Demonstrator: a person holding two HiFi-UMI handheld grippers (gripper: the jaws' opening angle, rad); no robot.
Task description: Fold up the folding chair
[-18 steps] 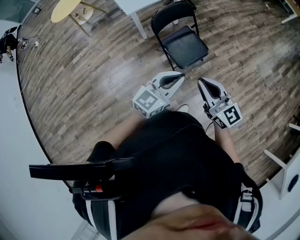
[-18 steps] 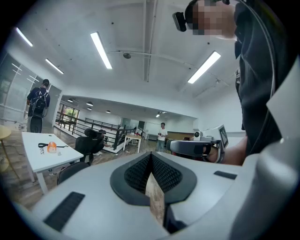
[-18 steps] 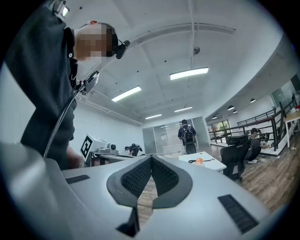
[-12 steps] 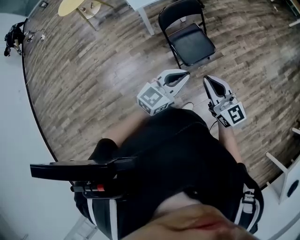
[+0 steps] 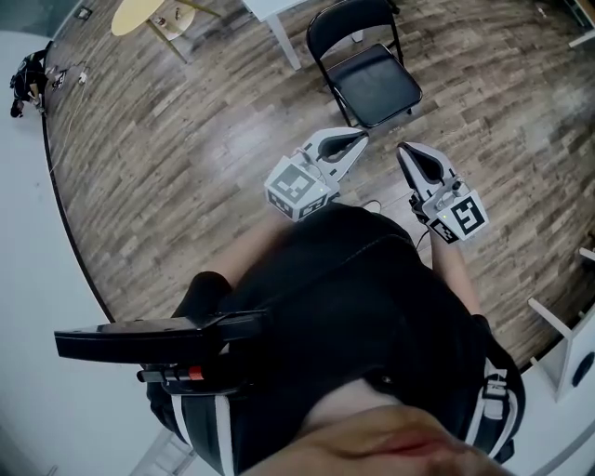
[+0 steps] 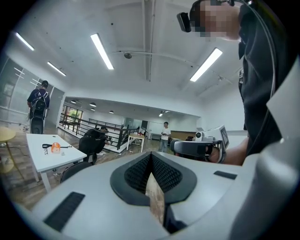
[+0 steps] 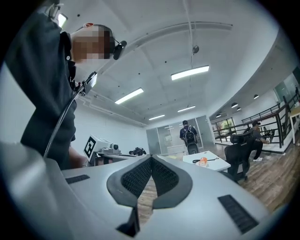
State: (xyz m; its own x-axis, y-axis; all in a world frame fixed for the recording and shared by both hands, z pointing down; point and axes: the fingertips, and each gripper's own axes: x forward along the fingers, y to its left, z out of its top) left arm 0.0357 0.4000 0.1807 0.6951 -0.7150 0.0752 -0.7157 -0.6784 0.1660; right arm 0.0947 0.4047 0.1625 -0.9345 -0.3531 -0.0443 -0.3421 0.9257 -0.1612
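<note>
A black folding chair [image 5: 364,70] stands unfolded on the wood floor at the top of the head view, its seat facing me. My left gripper [image 5: 358,138] is held just below the chair's seat, shut and empty. To the right of it my right gripper [image 5: 406,151] is shut and empty too, also short of the chair. Neither touches the chair. In the left gripper view the jaws [image 6: 151,161] meet at their tips, and the right gripper [image 6: 199,147] shows beyond them. The right gripper view shows its jaws [image 7: 150,165] closed, with the left gripper's marker cube [image 7: 93,147] at the left.
A white table [image 5: 270,20] stands just left of the chair; it carries a small orange object [image 6: 55,147]. A round yellow table [image 5: 139,13] is at the top left. White furniture [image 5: 567,325] sits at the right edge. Several people stand farther off in the room.
The head view has shifted a little, so the chair sits slightly higher and more to the right than at first. Both grippers stay shut in front of me, a touch higher in the picture.
</note>
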